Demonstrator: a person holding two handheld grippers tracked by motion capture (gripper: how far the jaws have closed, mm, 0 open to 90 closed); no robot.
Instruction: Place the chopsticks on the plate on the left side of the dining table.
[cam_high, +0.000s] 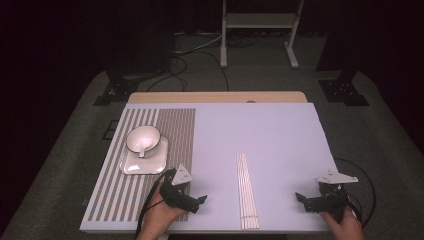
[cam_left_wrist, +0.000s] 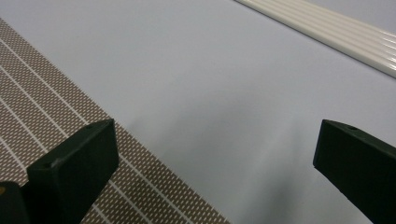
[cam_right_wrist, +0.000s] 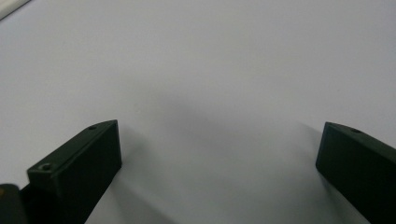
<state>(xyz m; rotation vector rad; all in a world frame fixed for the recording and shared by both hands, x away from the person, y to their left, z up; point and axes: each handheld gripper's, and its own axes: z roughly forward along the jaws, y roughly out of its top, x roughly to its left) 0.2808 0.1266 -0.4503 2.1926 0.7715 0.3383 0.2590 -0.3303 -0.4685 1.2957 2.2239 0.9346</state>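
A row of several white sticks (cam_high: 247, 191) lies lengthwise on the pale table (cam_high: 270, 130), near its front edge at the middle. My left gripper (cam_high: 199, 202) rests low on the table left of the sticks, at the edge of the striped placemat (cam_high: 175, 130). In the left gripper view this gripper (cam_left_wrist: 217, 140) is open over bare table, with the sticks (cam_left_wrist: 327, 28) beyond at the upper right. My right gripper (cam_high: 301, 201) sits right of the sticks and points toward them. Seen in the right gripper view, it (cam_right_wrist: 219, 135) stands open with nothing between the jaws.
On the placemat at the left, a white bowl (cam_high: 143, 138) with a white spoon (cam_high: 145, 148) in it stands on a white square plate (cam_high: 145, 164). Beyond the table's far edge are dark floor, cables and a white stand (cam_high: 257, 22).
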